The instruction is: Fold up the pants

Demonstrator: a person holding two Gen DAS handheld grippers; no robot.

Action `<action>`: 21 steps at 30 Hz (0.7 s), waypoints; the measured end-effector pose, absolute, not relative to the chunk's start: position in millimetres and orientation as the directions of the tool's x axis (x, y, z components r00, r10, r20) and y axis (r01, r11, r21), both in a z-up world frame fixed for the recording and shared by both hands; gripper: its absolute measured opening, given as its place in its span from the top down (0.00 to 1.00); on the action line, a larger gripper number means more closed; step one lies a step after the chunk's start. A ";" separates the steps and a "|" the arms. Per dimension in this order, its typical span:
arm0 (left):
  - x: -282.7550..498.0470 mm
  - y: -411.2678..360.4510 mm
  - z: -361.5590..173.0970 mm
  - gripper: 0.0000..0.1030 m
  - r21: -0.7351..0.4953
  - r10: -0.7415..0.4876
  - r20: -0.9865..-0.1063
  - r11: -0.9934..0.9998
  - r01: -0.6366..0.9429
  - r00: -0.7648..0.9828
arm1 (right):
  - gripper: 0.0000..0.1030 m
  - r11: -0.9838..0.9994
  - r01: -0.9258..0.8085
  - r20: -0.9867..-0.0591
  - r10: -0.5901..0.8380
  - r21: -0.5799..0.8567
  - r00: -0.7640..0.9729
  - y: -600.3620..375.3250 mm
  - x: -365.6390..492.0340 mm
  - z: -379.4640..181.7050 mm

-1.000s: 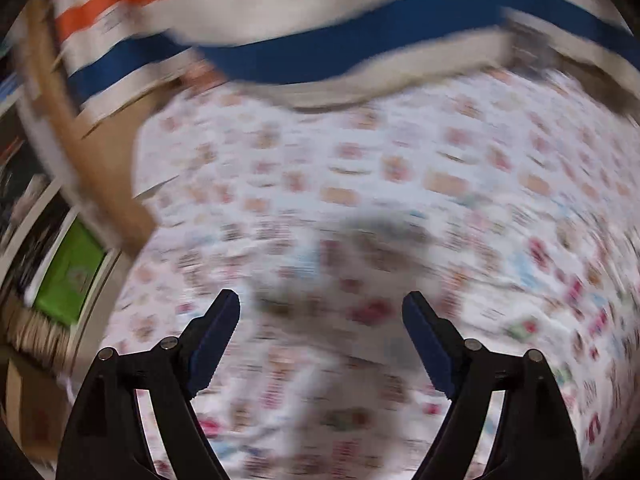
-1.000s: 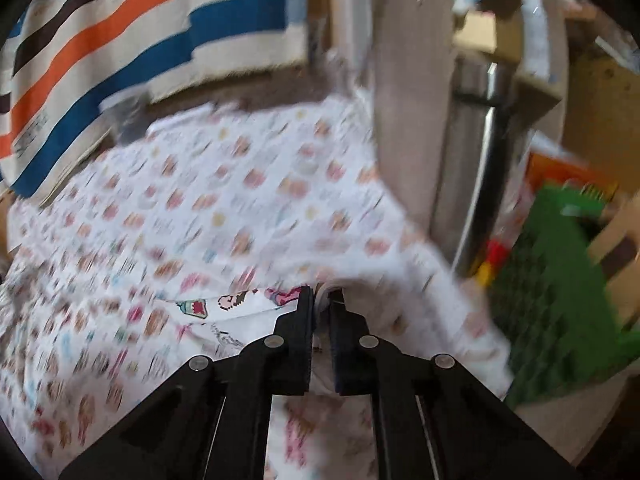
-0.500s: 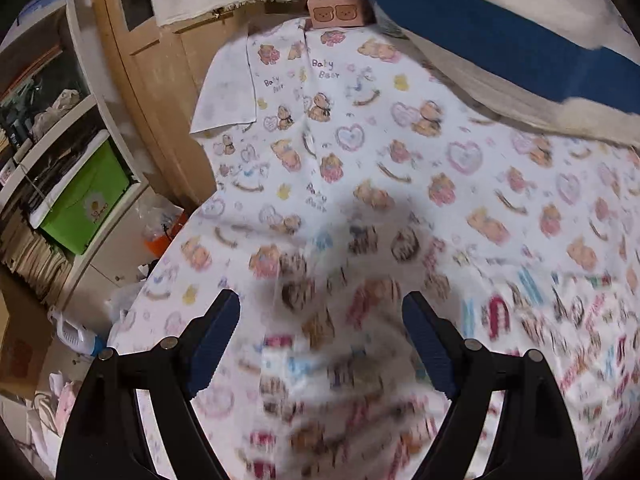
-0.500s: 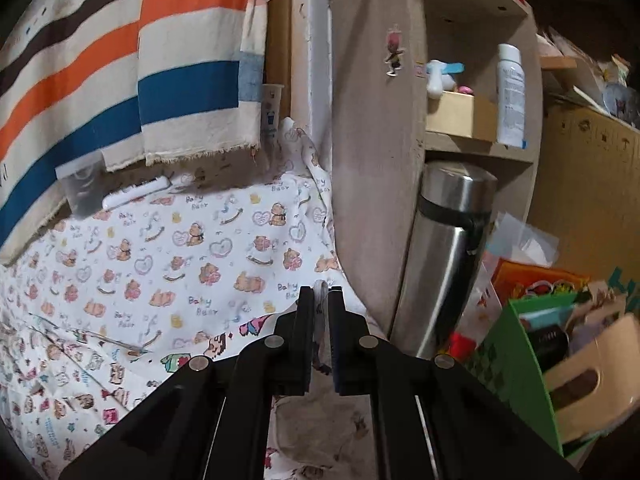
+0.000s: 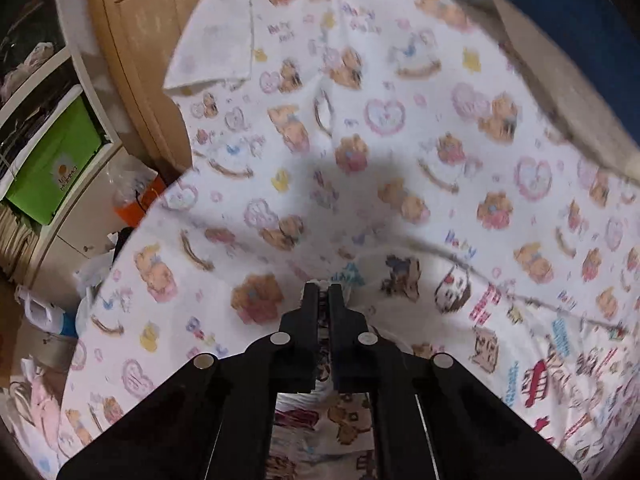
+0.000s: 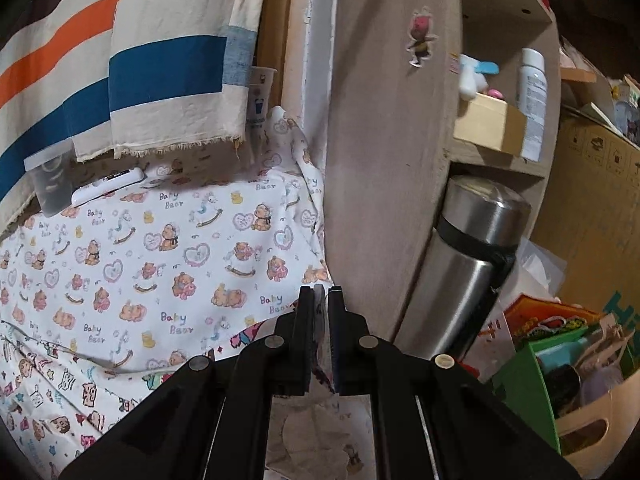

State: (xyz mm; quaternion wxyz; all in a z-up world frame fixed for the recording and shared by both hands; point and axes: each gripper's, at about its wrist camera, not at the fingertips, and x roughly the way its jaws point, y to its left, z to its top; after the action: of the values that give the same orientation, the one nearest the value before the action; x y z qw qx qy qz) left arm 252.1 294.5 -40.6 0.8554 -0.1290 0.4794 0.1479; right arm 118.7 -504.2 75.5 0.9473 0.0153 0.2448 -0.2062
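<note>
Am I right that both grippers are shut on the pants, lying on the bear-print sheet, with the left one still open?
Not quite: the left gripper is shut too, pinching the pants on the bear-print sheet, as the left wrist view shows. The right gripper is shut on fabric likewise.

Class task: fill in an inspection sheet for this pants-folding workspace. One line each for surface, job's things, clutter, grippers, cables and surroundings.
Surface: white bear-print sheet, creased.
Job's things: white cartoon-print pants lying on the sheet.
Clutter: white flat device and clear plastic cup at the far edge.
Grippers: left gripper and right gripper, jaws closed on pants fabric.
Cables: nothing seen.
Surroundings: striped orange-blue cloth, steel vacuum flask, wooden shelf panel, green storage box.
</note>
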 end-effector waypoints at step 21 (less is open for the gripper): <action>147.3 333.9 94.2 0.97 -0.135 0.286 -0.605 0.882 -0.451 0.743 | 0.95 0.806 0.587 -0.295 -0.581 -0.078 0.758 -539.3 102.6 176.3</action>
State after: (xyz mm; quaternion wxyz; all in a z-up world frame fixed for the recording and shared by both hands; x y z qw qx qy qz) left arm 147.3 333.9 94.2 0.9232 -0.1377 0.2981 0.1996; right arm 102.6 -539.3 176.3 0.9375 0.0095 0.1544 -0.3116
